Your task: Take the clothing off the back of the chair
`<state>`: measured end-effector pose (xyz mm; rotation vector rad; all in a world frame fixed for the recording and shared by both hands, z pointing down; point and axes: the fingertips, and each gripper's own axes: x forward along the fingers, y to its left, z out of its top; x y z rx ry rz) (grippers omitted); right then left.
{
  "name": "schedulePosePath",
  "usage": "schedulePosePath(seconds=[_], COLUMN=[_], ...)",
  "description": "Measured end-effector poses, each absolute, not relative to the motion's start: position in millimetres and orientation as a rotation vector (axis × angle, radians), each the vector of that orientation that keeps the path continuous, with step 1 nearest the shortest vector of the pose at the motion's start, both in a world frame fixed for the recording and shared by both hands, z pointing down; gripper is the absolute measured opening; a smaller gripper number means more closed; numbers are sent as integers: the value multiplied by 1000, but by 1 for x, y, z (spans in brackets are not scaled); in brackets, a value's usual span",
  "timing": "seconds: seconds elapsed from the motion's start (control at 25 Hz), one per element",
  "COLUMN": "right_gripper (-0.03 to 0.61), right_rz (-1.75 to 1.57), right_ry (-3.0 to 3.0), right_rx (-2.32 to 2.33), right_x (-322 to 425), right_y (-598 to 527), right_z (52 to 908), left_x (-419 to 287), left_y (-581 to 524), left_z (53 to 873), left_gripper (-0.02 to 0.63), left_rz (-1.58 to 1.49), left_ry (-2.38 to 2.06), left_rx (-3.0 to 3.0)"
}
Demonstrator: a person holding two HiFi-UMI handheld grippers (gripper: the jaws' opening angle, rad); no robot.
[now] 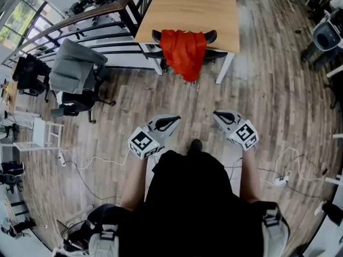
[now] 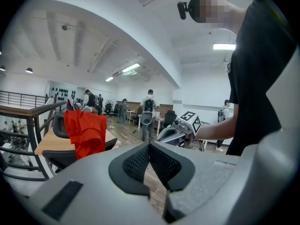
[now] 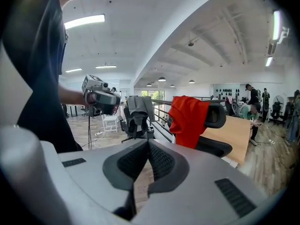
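A red garment hangs over the back of a black office chair pushed up to a wooden table. The same red garment shows at the left of the left gripper view, and the garment sits right of centre in the right gripper view. My left gripper and right gripper are held side by side in front of the person, well short of the chair. Both are shut with nothing between their jaws.
A second chair draped with grey clothing stands to the left, by a black railing. Cables and a power strip lie on the wooden floor. Other chairs stand at the far right. People stand far off in the room.
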<state>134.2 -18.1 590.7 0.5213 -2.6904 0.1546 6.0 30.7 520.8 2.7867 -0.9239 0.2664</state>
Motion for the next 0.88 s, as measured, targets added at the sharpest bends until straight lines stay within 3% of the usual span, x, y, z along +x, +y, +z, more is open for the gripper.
schedulePosePath(seconds=[0.6, 0.88], right_gripper=[0, 46], right_rz=[199, 216], right_ry=[-2673, -2722], right_rx=[541, 490], right_x=[143, 110], right_y=[-77, -122], right_z=[592, 577], left_x=[-12, -35], left_y=[-43, -100], left_z=[518, 515], left_gripper=[2, 2], left_rz=[210, 189], left_ry=[-964, -954], left_rx=[2747, 2744])
